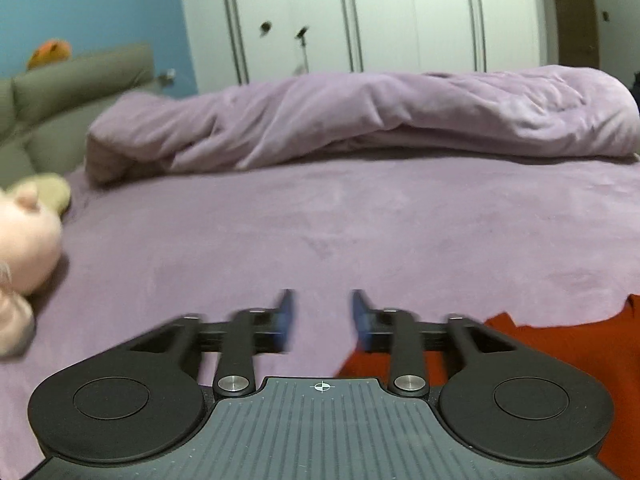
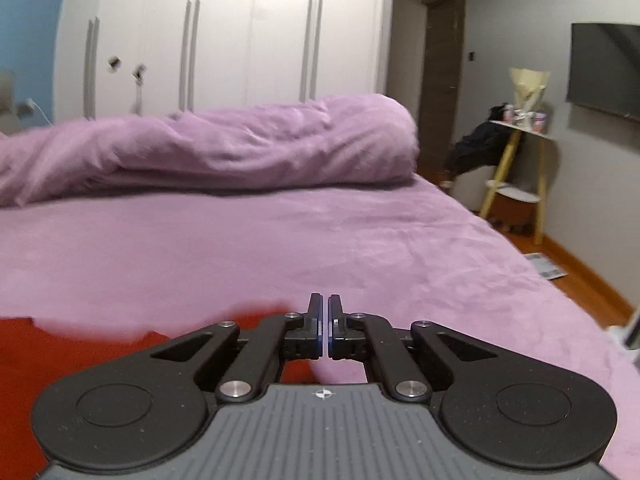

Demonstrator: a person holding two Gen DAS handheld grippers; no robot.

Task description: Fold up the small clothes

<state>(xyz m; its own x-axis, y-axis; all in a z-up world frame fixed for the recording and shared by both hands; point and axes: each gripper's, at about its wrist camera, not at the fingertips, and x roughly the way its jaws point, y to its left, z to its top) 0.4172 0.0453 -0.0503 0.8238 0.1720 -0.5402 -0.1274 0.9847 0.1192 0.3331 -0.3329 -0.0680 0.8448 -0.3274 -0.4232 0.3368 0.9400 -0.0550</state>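
Note:
A red garment (image 1: 560, 344) lies flat on the purple bed sheet (image 1: 320, 232), at the lower right of the left wrist view. It shows again as the red garment (image 2: 60, 352) at the lower left of the right wrist view. My left gripper (image 1: 323, 308) hovers over the garment's left edge, open, with only sheet and cloth seen through the gap between its blue pads. My right gripper (image 2: 325, 312) is shut with nothing between its fingers, just past the garment's right edge over the bed sheet (image 2: 280, 240).
A rolled purple duvet (image 1: 360, 120) crosses the far side of the bed. A pink plush toy (image 1: 24, 240) lies at the left edge. White wardrobe doors (image 2: 240, 40) stand behind. Right of the bed are a wooden side stand (image 2: 516, 168), a wall screen (image 2: 604, 68) and wooden floor (image 2: 580, 276).

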